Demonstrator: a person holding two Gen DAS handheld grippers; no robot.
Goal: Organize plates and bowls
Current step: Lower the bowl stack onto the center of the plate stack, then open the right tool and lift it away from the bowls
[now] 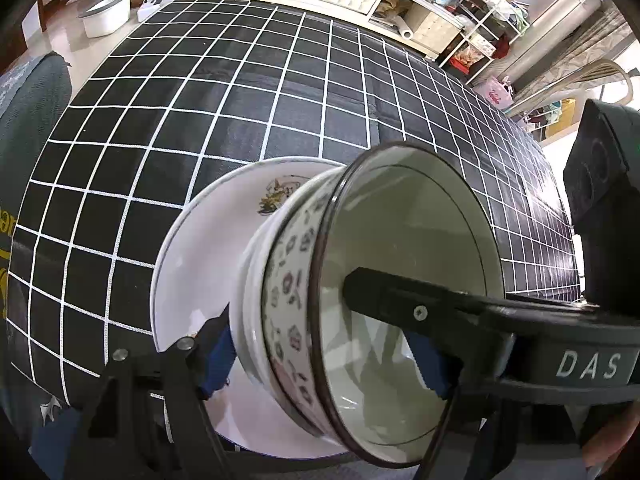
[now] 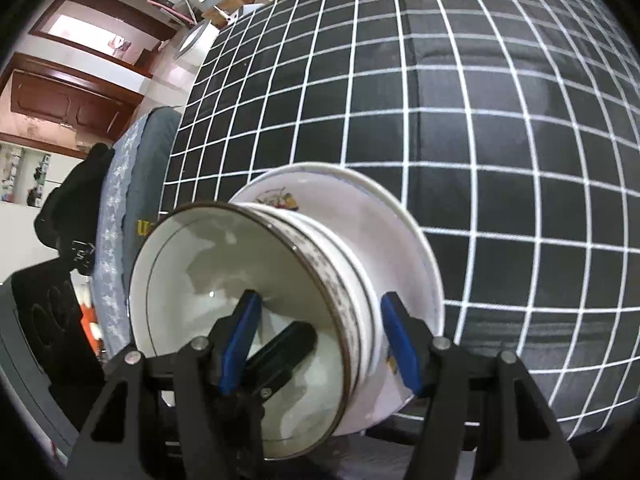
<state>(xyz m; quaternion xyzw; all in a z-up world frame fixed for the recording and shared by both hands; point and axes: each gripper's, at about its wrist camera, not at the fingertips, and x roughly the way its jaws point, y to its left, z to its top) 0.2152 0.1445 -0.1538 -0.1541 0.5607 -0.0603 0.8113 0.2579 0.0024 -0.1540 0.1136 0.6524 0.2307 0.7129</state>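
Note:
A stack of patterned bowls (image 1: 292, 300) with a dark-rimmed top bowl (image 1: 404, 248) stands on a white plate (image 1: 200, 264) with a cartoon print, on the black grid cloth. My left gripper (image 1: 320, 356) straddles the near wall of the bowl stack, one blue pad outside, one inside. My right gripper (image 2: 320, 344) straddles the same stack (image 2: 348, 280) from the other side, one pad inside the top bowl (image 2: 224, 264), one outside over the plate (image 2: 408, 248). Neither shows a firm pinch.
The black grid tablecloth (image 1: 240, 100) stretches far behind the stack. A white tub (image 1: 106, 14) stands on the floor at far left. Cluttered shelves (image 1: 480, 28) and a white cabinet line the back. A grey cushioned seat (image 2: 132, 148) is left of the table.

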